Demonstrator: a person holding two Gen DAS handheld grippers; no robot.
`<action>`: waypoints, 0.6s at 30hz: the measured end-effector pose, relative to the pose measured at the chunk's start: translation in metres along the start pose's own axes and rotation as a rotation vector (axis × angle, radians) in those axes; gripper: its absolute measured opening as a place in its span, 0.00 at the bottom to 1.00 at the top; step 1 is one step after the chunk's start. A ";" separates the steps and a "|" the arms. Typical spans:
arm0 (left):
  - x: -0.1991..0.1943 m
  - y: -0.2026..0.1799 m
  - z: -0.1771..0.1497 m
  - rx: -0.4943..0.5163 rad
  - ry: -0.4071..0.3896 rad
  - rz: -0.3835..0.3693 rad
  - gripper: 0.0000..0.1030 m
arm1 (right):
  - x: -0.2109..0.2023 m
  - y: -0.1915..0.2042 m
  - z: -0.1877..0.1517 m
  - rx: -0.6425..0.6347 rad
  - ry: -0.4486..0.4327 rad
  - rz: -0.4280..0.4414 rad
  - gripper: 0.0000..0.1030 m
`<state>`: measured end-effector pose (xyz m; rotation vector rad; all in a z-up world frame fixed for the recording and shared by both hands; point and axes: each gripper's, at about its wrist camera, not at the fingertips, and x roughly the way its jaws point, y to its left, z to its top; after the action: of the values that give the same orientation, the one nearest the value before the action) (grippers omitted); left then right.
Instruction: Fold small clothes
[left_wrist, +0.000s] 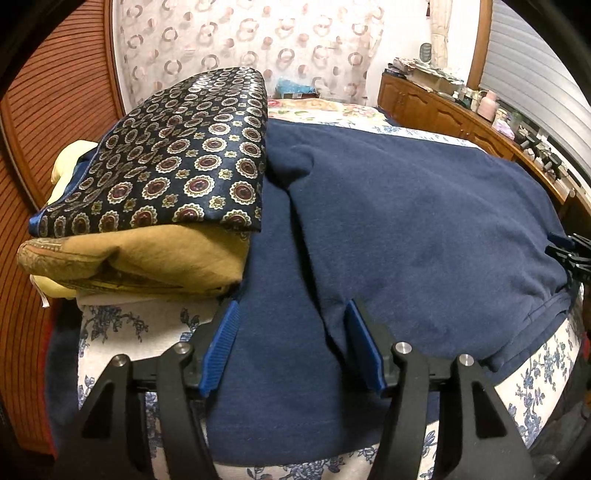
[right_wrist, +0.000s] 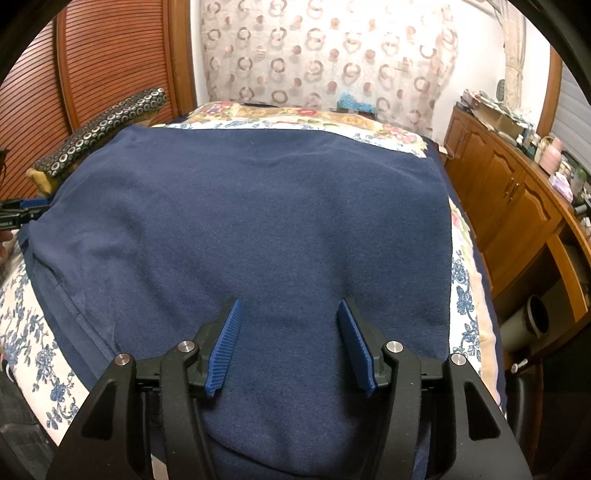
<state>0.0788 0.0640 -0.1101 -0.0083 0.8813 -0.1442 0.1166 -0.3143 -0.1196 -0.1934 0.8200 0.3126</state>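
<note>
Left wrist view: soft, floppy blue cloth (left_wrist: 406, 206) on the bed (left_wrist: 122, 332) — both hand-held grippers (left_wrist: 291, 343) (right_wrist: 288, 341) open, holding nothing; pinch a near edge.

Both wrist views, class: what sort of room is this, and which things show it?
Probably a bedroom in a home. A bed with a floral cover holds a navy garment and folded clothes; a patterned curtain hangs behind, and a cluttered wooden cabinet runs along the wall.

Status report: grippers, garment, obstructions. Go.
Left gripper open, right gripper open, both empty. Navy garment flat on bed. Folded pile at its left edge.
</note>
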 end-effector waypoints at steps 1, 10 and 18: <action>0.000 0.001 -0.001 0.001 0.000 0.000 0.59 | 0.001 0.001 0.000 0.000 0.000 0.000 0.55; -0.002 -0.003 0.000 0.002 0.019 0.004 0.60 | 0.001 0.001 0.000 0.001 0.000 0.001 0.55; -0.007 -0.003 -0.003 0.016 0.016 0.019 0.60 | 0.001 0.001 0.000 0.001 0.000 0.000 0.56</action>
<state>0.0715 0.0621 -0.1069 0.0162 0.8961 -0.1338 0.1168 -0.3134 -0.1199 -0.1927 0.8202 0.3126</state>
